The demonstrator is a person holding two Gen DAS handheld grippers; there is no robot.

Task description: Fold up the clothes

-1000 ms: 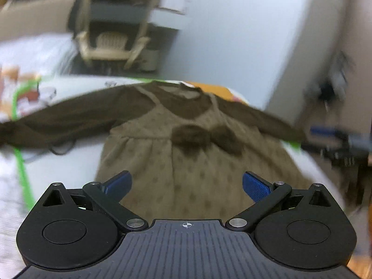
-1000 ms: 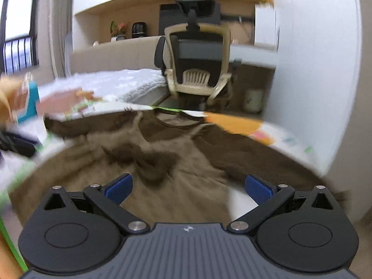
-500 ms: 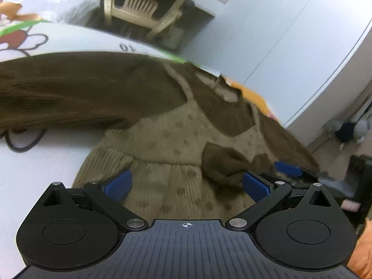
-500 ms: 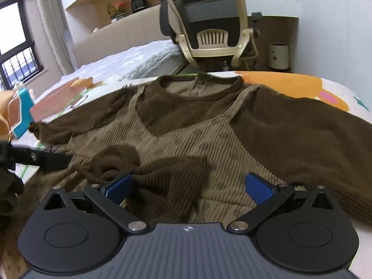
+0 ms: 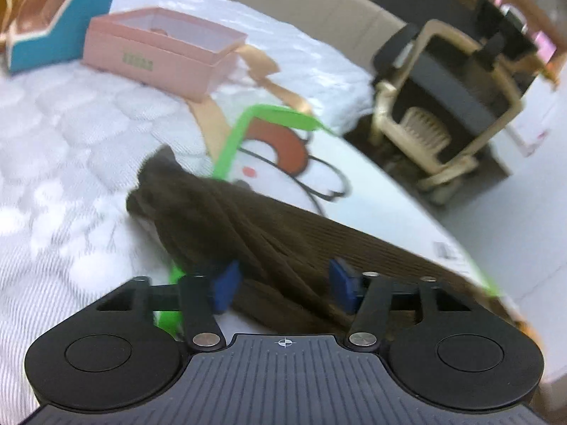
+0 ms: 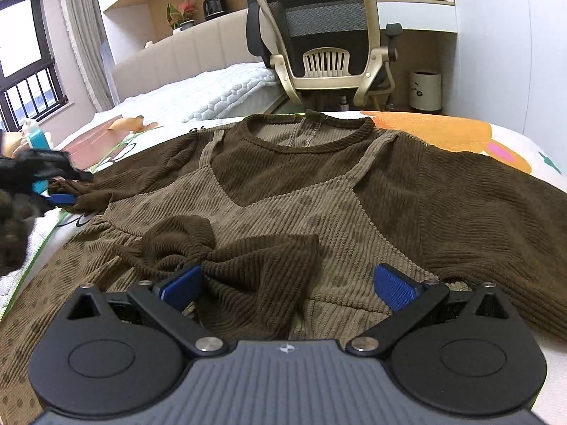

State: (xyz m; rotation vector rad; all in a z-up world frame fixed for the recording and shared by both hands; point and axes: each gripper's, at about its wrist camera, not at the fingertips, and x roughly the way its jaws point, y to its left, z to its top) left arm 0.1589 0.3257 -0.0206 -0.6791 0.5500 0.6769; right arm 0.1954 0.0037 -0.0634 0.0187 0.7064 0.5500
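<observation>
Blurrily, left gripper (image 5: pixel 283 288) half-closed around the dress (image 6: pixel 301 205) sleeve (image 5: pixel 219 219), contact unclear; right gripper (image 6: pixel 288 283) wide open.

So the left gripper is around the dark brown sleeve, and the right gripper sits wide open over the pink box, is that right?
Not quite. The right gripper is wide open, but it sits over the bow on the dress, as the right wrist view shows. The pink box lies beyond the sleeve that runs between the left gripper jaws.

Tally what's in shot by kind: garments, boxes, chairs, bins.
Garments: 1, dress
Boxes: 2, pink box, blue box
Chairs: 1, chair
Bins: 1, bin
Total: 5
</observation>
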